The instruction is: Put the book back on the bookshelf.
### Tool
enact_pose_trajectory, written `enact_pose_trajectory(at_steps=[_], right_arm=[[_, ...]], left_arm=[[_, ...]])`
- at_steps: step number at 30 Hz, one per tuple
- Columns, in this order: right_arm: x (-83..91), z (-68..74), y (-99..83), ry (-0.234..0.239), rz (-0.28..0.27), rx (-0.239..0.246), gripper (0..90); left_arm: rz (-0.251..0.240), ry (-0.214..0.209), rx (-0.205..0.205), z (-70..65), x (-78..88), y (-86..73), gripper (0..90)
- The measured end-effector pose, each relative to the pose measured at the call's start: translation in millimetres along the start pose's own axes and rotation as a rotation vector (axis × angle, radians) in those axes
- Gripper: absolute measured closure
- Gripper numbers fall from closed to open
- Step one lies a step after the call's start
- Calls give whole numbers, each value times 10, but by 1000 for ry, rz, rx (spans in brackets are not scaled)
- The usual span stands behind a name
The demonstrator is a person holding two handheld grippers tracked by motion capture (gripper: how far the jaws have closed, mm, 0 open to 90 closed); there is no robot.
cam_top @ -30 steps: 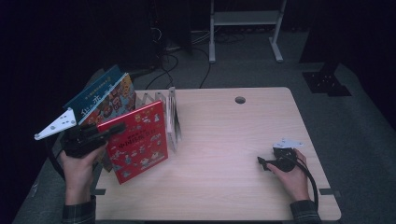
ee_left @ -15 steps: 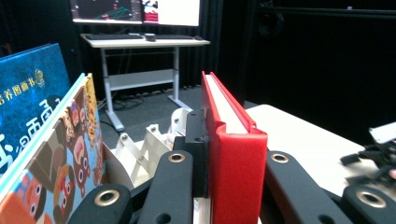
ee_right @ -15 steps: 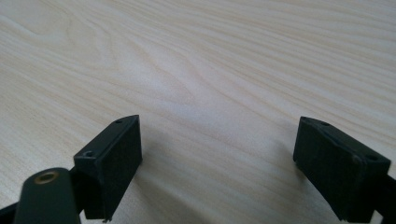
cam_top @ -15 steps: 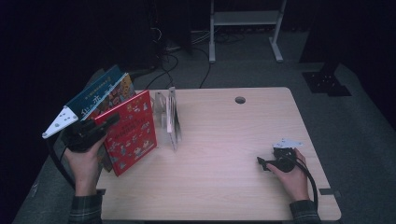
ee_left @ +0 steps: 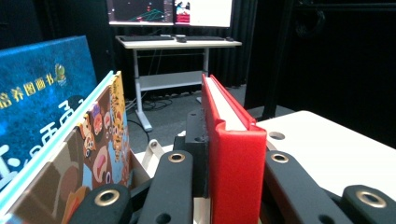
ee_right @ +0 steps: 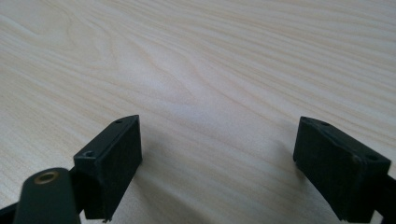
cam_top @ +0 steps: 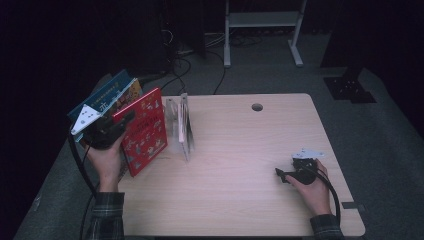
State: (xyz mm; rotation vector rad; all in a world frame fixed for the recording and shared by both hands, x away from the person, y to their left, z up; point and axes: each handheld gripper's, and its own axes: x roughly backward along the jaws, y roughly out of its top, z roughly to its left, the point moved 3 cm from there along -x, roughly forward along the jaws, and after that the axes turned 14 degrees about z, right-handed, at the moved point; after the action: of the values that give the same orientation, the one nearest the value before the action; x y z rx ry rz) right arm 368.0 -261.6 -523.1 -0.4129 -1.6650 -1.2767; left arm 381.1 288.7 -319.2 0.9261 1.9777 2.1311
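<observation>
Left tool (cam_top: 124, 120) clamps the red book (cam_top: 146, 131); right tool (cam_top: 281, 175) rests open. Tilted, the book could slip or knock the rack (cam_top: 184, 126).

Your left gripper (cam_top: 122, 122), clamped on the red picture book (cam_top: 145, 131), now sits further toward the left edge of the high view and slightly lower. The book tilts more steeply and stands clear of the metal book stand (cam_top: 184, 126), with bare table (cam_top: 240, 150) between them.
</observation>
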Motion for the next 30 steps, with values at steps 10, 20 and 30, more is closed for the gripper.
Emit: enact_pose_trajectory(at_steps=[10, 20, 30], right_arm=[[-1, -6, 1, -1, 1, 0, 143], [-2, -14, 3, -3, 0, -4, 142], [-3, -23, 4, -4, 0, -4, 142]], left_arm=[[-14, 69, 28, 119, -291, -11, 793], [-33, 108, 42, 156, -508, -8, 792], [-28, 121, 30, 123, -617, -19, 792]])
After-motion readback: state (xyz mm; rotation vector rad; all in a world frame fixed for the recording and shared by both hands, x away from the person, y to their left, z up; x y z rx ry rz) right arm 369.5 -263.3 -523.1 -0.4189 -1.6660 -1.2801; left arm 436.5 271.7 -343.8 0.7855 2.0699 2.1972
